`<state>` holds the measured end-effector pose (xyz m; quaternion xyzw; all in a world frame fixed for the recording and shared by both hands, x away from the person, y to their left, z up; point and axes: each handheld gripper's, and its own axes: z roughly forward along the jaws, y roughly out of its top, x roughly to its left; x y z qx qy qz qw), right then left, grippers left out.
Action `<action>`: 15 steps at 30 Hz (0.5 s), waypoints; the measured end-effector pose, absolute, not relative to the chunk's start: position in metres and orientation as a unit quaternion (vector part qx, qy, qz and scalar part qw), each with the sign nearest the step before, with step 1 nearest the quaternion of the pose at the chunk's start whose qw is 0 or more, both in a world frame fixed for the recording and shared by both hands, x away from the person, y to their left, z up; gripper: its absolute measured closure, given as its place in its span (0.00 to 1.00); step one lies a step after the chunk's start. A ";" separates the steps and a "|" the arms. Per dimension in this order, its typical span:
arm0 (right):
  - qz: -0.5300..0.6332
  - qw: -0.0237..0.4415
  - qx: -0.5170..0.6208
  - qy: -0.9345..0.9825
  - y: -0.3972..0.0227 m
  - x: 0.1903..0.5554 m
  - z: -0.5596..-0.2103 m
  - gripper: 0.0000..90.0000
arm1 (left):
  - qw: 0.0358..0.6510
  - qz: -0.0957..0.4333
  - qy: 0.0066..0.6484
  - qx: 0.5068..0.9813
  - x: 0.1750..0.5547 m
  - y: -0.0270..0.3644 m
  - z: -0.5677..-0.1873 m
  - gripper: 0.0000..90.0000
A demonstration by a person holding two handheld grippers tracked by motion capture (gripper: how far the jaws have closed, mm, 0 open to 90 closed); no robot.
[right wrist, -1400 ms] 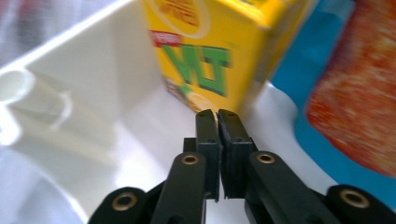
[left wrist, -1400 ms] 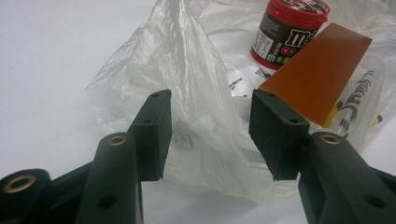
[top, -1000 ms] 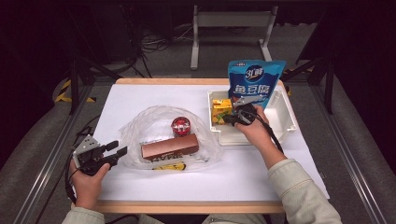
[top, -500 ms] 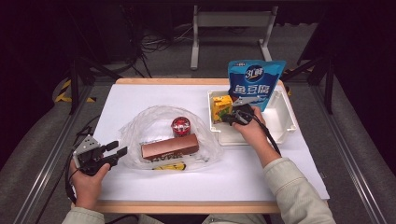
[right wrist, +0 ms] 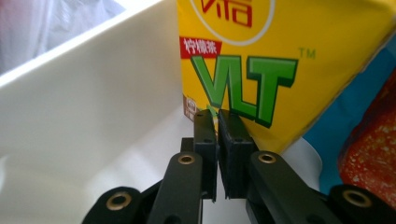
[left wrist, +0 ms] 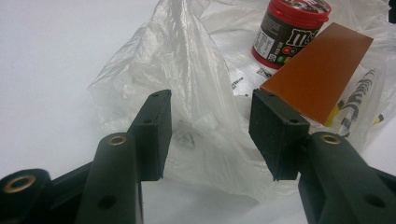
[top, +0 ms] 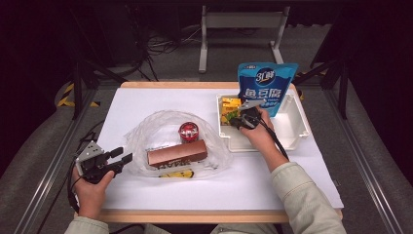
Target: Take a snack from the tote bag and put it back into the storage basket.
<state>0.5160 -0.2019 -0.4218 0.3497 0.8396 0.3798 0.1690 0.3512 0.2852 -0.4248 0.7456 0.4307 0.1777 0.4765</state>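
My right gripper (top: 234, 122) reaches into the white tray (top: 297, 134), its tips at the foot of a yellow lemon tea carton (right wrist: 261, 60). Its jaws have just been closing and now stand shut with nothing between them (right wrist: 217, 122). A blue snack pouch (top: 265, 87) stands upright behind the hand. My left gripper (top: 121, 157) rests near the table's front left, open, pointing at a clear plastic bag (left wrist: 196, 93); nothing lies between its pads. Inside the bag are a red-lidded candy jar (top: 187, 130), a brown box (top: 178, 153) and a yellow packet (top: 178, 173).
The carton (top: 229, 109) stands in the tray's left end; the tray's white wall (right wrist: 93, 107) runs close beside my right jaws. White table surface (top: 160, 97) spreads behind the bag. A wooden table edge (top: 195, 215) runs along the front.
My right gripper has edged slightly left toward the yellow carton. The left hand and the bag's contents have not moved.
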 end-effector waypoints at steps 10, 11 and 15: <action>0.366 0.175 0.360 0.840 -0.207 0.518 -0.423 0.98 | 0.478 0.176 0.432 0.745 0.351 0.285 -0.425 0.55; 0.366 0.175 0.360 0.840 -0.207 0.518 -0.423 0.98 | 0.478 0.176 0.432 0.745 0.351 0.285 -0.425 0.55; 0.361 0.181 0.367 0.838 -0.208 0.519 -0.422 0.98 | 0.479 0.176 0.431 0.744 0.352 0.285 -0.425 0.55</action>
